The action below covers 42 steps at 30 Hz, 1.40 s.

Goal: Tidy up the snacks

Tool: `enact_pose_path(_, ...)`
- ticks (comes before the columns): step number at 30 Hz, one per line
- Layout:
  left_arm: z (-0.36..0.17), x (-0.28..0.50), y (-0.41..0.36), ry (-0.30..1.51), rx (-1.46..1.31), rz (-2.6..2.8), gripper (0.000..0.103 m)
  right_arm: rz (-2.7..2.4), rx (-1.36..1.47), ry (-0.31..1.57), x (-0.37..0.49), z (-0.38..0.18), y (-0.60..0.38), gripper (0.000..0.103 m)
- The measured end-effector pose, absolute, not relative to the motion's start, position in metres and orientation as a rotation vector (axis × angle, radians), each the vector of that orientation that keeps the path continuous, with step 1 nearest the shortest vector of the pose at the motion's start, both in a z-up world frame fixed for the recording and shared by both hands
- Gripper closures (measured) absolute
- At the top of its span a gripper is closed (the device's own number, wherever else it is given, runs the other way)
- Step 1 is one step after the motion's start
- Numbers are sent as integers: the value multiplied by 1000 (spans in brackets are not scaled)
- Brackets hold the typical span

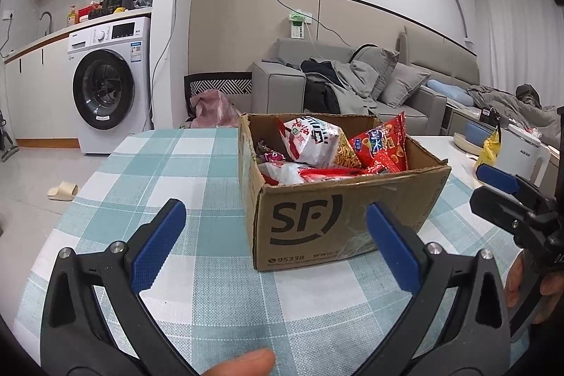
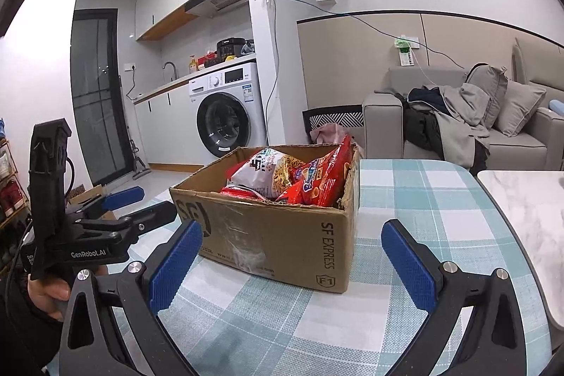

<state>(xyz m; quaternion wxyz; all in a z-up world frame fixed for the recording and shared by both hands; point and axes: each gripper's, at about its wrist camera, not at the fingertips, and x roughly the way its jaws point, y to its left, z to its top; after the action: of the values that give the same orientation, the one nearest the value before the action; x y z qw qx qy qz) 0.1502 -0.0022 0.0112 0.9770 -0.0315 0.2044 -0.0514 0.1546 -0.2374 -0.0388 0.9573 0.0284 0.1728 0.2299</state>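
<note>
An open brown SF cardboard box (image 1: 338, 217) stands on the checked tablecloth (image 1: 197, 164); it also shows in the right wrist view (image 2: 282, 242). Inside lie several snack bags: a white and red bag (image 1: 310, 140), a red bag (image 1: 384, 143) leaning at the far right corner, and flatter red packets (image 1: 317, 173). The red bag (image 2: 324, 178) and a white noodle bag (image 2: 264, 168) show in the right wrist view. My left gripper (image 1: 275, 245) is open and empty, just short of the box front. My right gripper (image 2: 292, 259) is open and empty, facing the box corner.
The right gripper (image 1: 511, 196) shows at the right edge of the left view; the left gripper (image 2: 134, 203) shows at the left of the right view. A white marble side table (image 2: 528, 217) adjoins the table on the right, with a white kettle (image 1: 525, 150). A sofa (image 1: 352, 87) stands behind.
</note>
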Motion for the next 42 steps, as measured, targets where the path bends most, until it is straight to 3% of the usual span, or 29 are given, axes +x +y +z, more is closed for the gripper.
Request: enact_pose_path(42, 5, 153, 0, 411, -69, -105, 1, 469, 61, 340, 151, -40, -238, 0)
